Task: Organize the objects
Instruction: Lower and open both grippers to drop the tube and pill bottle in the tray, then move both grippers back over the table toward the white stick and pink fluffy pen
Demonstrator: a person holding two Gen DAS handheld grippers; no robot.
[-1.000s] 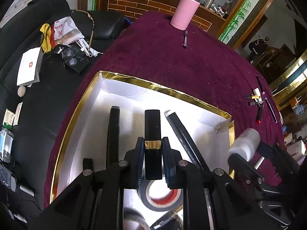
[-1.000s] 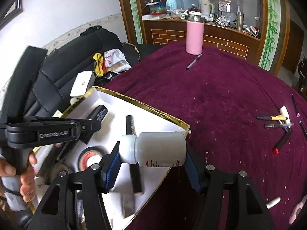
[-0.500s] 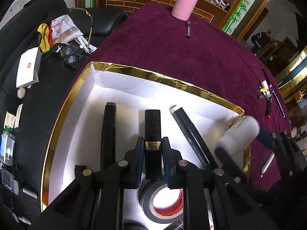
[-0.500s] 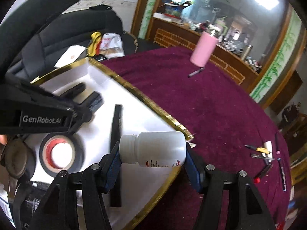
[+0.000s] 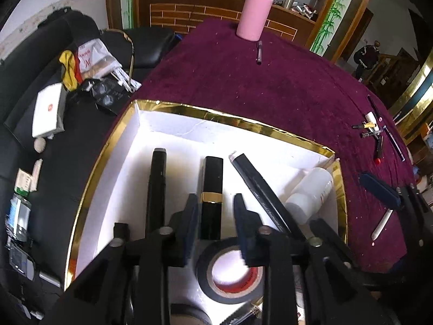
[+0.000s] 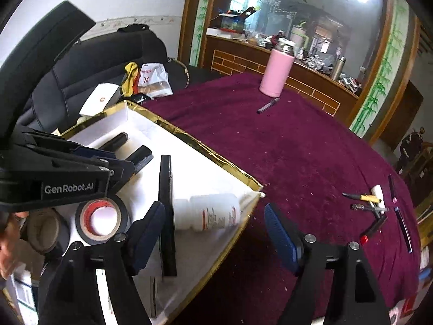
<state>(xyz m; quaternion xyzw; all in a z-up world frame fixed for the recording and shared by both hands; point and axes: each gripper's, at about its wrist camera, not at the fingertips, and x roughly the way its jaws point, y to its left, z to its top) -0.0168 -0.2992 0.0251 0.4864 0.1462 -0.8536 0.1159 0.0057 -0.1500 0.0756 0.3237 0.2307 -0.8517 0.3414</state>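
A white box with a gold rim [image 5: 232, 120] [image 6: 211, 157] lies on the maroon table. Inside lie a black lipstick tube with a gold band [image 5: 212, 189], two long black cases [image 5: 156, 178] [image 5: 259, 187], a black tape roll [image 5: 232, 273] [image 6: 101, 218] and a white bottle [image 5: 311, 192] [image 6: 211, 212]. My left gripper [image 5: 215, 216] is open with the lipstick tube lying between its fingers. My right gripper [image 6: 213, 233] is open just above the white bottle, which lies on its side in the box corner.
A pink flask [image 5: 254, 16] [image 6: 276, 71] and a pen [image 5: 259, 52] stand at the table's far side. Several pens and markers [image 5: 376, 135] [image 6: 376, 211] lie at the right. A black sofa [image 5: 40, 124] with clutter is on the left.
My left gripper opened and let the lipstick tube lie in the box. My right gripper moved the white bottle over the box corner, opened and released it there.
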